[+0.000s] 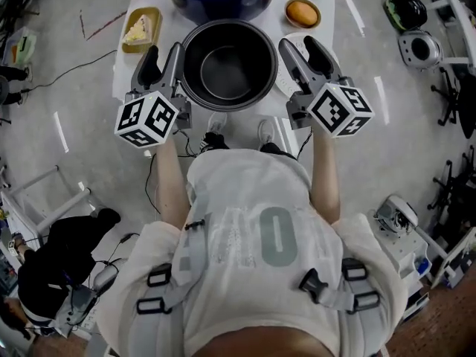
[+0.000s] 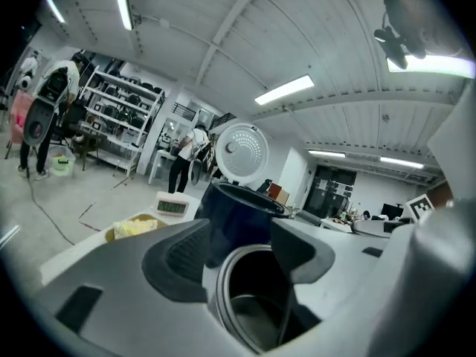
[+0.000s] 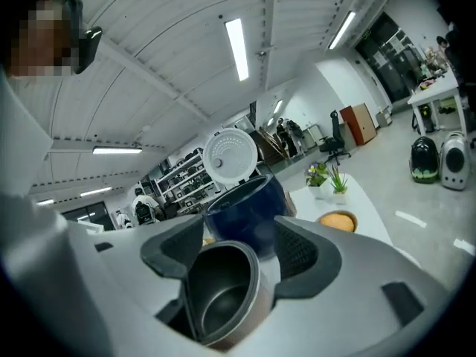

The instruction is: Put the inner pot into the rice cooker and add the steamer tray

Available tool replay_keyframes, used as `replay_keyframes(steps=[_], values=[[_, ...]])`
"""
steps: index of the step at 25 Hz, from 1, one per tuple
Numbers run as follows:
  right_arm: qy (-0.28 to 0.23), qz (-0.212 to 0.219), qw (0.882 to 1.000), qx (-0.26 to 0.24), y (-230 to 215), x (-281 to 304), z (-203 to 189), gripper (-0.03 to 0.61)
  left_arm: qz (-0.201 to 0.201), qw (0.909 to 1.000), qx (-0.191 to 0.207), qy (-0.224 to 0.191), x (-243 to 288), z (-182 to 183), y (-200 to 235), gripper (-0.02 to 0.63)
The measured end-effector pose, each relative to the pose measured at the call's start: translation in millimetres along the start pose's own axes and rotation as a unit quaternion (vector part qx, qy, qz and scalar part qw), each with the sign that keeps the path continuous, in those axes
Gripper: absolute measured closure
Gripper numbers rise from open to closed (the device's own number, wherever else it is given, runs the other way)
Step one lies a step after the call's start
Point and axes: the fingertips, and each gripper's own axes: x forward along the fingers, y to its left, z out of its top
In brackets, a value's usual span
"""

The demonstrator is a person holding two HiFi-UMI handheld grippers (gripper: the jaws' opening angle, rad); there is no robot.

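The main risk, as I judge it, lies in the lift. The left gripper (image 1: 163, 54) and the right gripper (image 1: 299, 47) flank the pot, one on each side. Both have their jaws spread wide and hold nothing, though the pot's side shows in each gap. If one bites the thin rim before the other, or less deeply, the pot could tilt, slip out, or knock the cooker's edge on the way in. A gripper swinging wide might also sweep a nearby dish off the white table (image 1: 167, 21). The round navy-blue rice cooker (image 1: 256, 0) stands at the table's far edge with its white lid (image 3: 230, 155) raised and its well empty. The dark metal inner pot (image 1: 195, 65) sits just in front of it, also empty. The yellow rectangular dish (image 1: 151, 17) to the left holds pale crumbly food. The small brown bowl (image 1: 288, 13) to the right holds one orange lump. I cannot make out the steamer tray.
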Motion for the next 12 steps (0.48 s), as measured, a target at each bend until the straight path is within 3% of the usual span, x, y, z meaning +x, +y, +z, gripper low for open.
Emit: replay_keyframes(steps=[8, 12], values=[[0.065, 0.014, 0.997, 0.045, -6, 0, -61, 0.296, 0.016, 0.9945, -0.089, 0.053, -25, -62, 17, 0.357], [0.084, 0.023, 0.994, 0.059, -4, 2, -81, 0.299, -0.003, 0.9876, -0.142, 0.067, -31, -83, 16, 0.356]])
